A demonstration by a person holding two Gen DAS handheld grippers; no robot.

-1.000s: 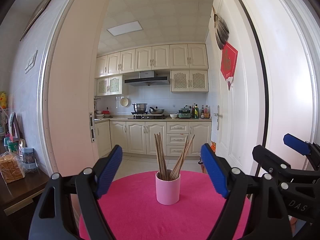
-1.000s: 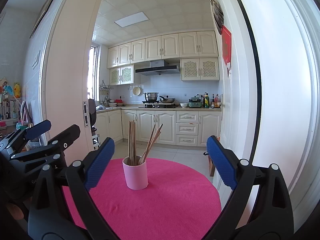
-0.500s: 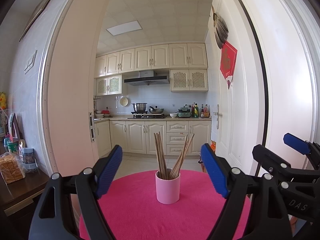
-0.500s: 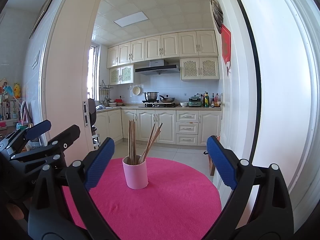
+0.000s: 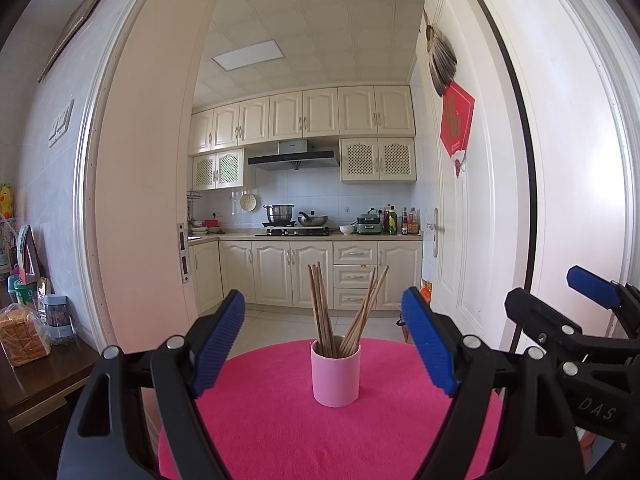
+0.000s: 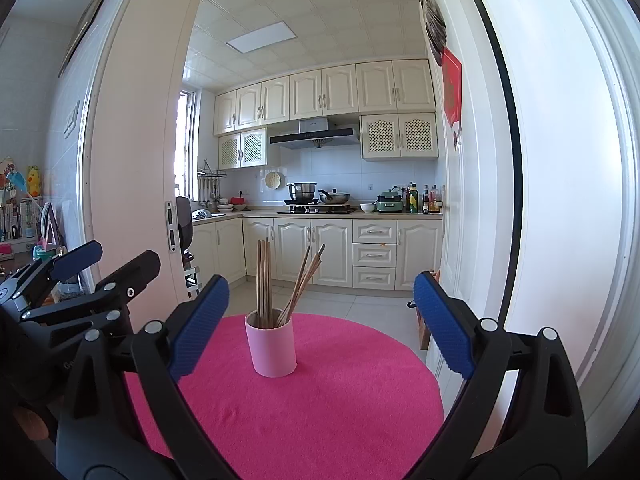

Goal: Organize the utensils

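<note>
Pink fuzzy cloth covers the round table (image 5: 280, 432), felt-like nap, circular edge. Far left, dark wooden sideboard (image 5: 36, 380) with a bagged bread loaf (image 5: 22, 338) and a small jar (image 5: 58, 316). Left gripper (image 5: 323, 340): black plastic arms, ribbed blue rubber pads, jaws spread wide, nothing between the pads, levelled over the near table edge. Pink cup (image 5: 335, 372), smooth matte cylinder, stands upright mid-table, centred in the gap between the left pads but farther out, not touching. Wooden chopsticks (image 5: 322, 316) stand in it, thin brown sticks, one bunch near vertical, another leaning right. Right gripper (image 6: 320, 320): same black frame and blue ribbed pads, also wide open and empty; from its view the cup (image 6: 271, 346) sits left of centre between the pads, beyond them, apart. Each gripper shows at the edge of the other's view, side by side. Behind: cream panelled kitchen cabinets (image 6: 320, 248), white door (image 5: 460, 220) at right with a red paper hanging (image 5: 456, 120).
</note>
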